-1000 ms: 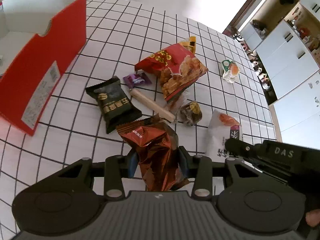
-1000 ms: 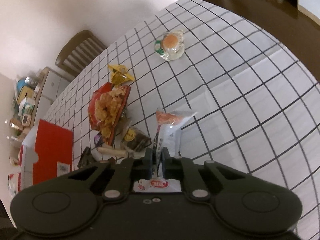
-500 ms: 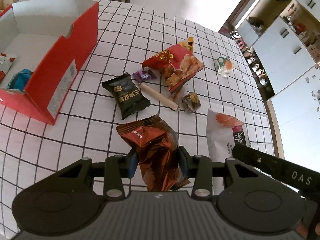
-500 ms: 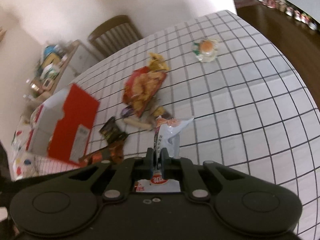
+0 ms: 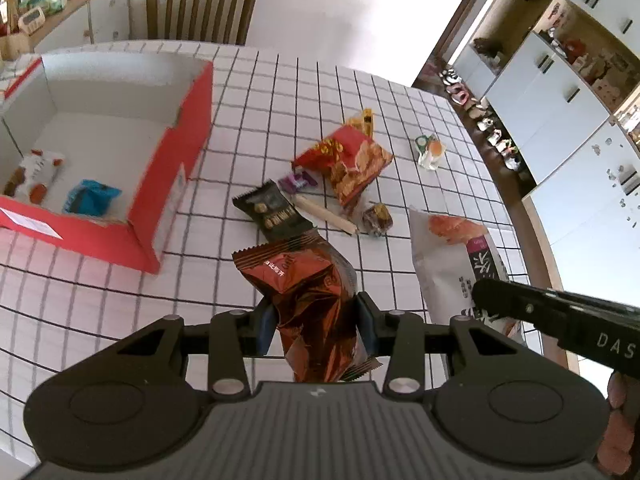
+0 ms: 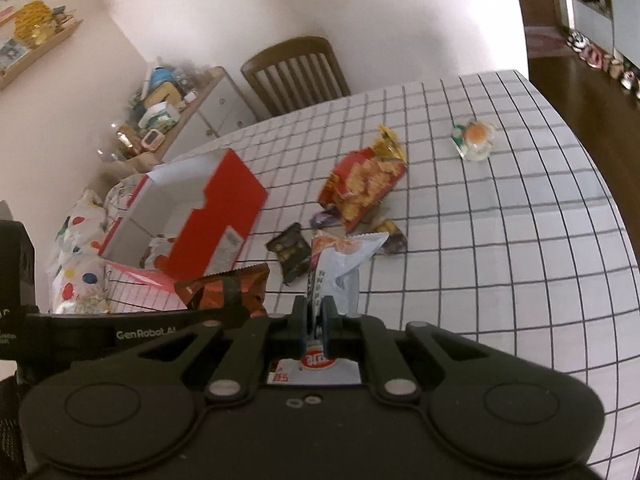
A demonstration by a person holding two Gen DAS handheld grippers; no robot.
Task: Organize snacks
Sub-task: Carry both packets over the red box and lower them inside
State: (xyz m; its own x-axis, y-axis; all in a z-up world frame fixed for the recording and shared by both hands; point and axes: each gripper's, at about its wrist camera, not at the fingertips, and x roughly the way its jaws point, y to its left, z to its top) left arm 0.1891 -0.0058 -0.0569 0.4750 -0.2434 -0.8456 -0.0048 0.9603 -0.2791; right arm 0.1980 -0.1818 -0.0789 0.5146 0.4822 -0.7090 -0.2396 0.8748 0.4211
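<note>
My left gripper (image 5: 316, 322) is shut on a brown foil snack packet (image 5: 308, 292) and holds it above the table; the packet also shows in the right wrist view (image 6: 224, 288). My right gripper (image 6: 316, 320) is shut on a white snack bag (image 6: 340, 264) with an orange picture, also in the left wrist view (image 5: 456, 256). A red box (image 5: 172, 168) with white inside stands at the left and holds a blue packet (image 5: 90, 200) and a white packet (image 5: 36, 168). It also shows in the right wrist view (image 6: 224, 216).
On the checked tablecloth (image 5: 260, 100) lie a black packet (image 5: 272, 210), a red chips bag (image 5: 348, 164), a purple candy (image 5: 298, 181), a stick snack (image 5: 326, 214), a dark wrapped sweet (image 5: 378, 218), a yellow packet (image 5: 366, 120) and a jelly cup (image 5: 430, 152). A chair (image 5: 200, 4) stands behind.
Both grippers have risen with their packets and turned left. The red box's inside has come into view.
</note>
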